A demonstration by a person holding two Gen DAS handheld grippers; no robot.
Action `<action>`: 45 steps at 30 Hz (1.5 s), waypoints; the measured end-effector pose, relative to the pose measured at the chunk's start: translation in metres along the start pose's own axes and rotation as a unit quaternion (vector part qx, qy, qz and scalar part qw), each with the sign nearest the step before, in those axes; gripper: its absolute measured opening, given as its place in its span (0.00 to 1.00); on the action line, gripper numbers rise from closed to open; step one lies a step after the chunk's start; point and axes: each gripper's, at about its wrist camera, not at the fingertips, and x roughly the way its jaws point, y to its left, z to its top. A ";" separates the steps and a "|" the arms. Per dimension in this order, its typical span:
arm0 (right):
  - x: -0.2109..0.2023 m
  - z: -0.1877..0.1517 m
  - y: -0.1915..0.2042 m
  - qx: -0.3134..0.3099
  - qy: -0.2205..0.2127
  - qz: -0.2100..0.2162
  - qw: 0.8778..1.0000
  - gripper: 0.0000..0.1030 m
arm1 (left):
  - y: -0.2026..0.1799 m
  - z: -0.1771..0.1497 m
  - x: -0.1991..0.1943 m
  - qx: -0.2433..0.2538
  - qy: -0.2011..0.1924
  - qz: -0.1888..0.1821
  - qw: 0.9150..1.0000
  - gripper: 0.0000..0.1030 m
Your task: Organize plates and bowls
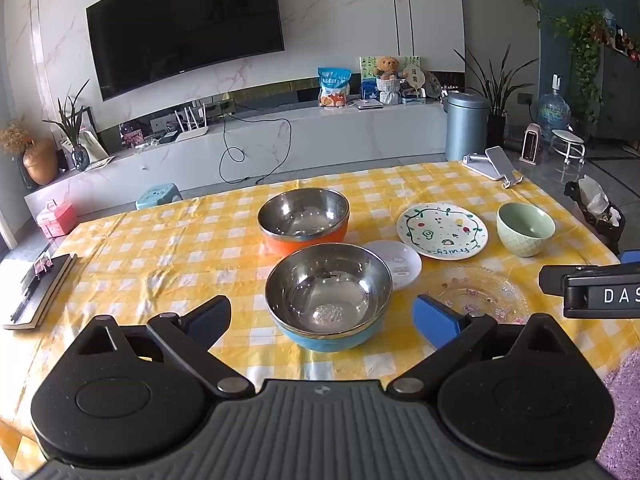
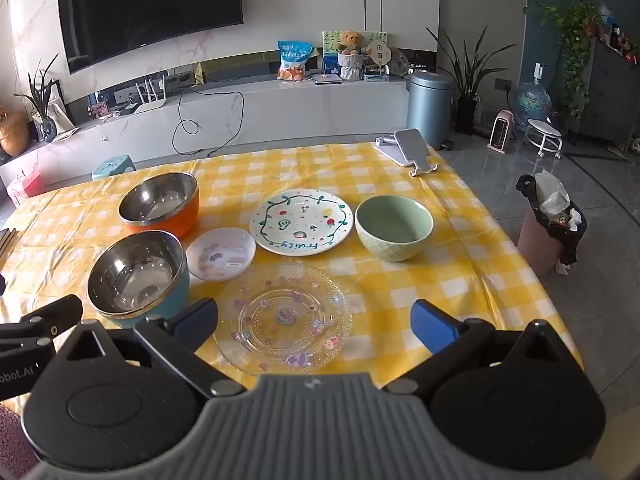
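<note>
- The "Fruity" plate (image 2: 302, 222), white with a green vine border, small fruit drawings and the word "Fruity" in blue along its near rim, serves as the landmark on the yellow checked tablecloth (image 2: 420, 292).
- Right of it, just beside but apart, stands the green bowl (image 2: 394, 232), upright.
- Left of it and nearer lies the small white dish (image 2: 220, 254) with sticker-like pictures; its writing is too small to read.
- Farther left stands the orange steel bowl (image 2: 160, 204), and in front of that the blue steel bowl (image 2: 138, 276), just beside the small dish.
- Directly in front of the landmark lies the clear glass plate (image 2: 284, 316) with pink cartoon motifs.
- The left gripper (image 1: 322, 316) has its jaws spread wide, nothing clamped, the blue steel bowl seen between the fingers.
- The right gripper (image 2: 316, 320) is likewise spread apart over the glass plate, gripping nothing; its side shows "DAS" in the left view.
- The left gripper's body reads "obot.AI", partly cut off.
</note>
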 end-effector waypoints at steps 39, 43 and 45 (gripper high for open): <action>-0.004 0.001 0.008 -0.019 -0.013 -0.003 1.000 0.98 | 0.000 0.001 0.002 -0.002 0.006 -0.001 1.000 1.00; -0.004 0.001 0.008 -0.018 -0.012 -0.002 1.000 0.98 | 0.000 0.001 0.002 -0.003 0.006 -0.001 1.000 1.00; -0.003 0.000 0.009 -0.018 -0.011 0.000 1.000 0.98 | 0.000 0.001 0.002 -0.003 0.007 -0.001 1.000 1.00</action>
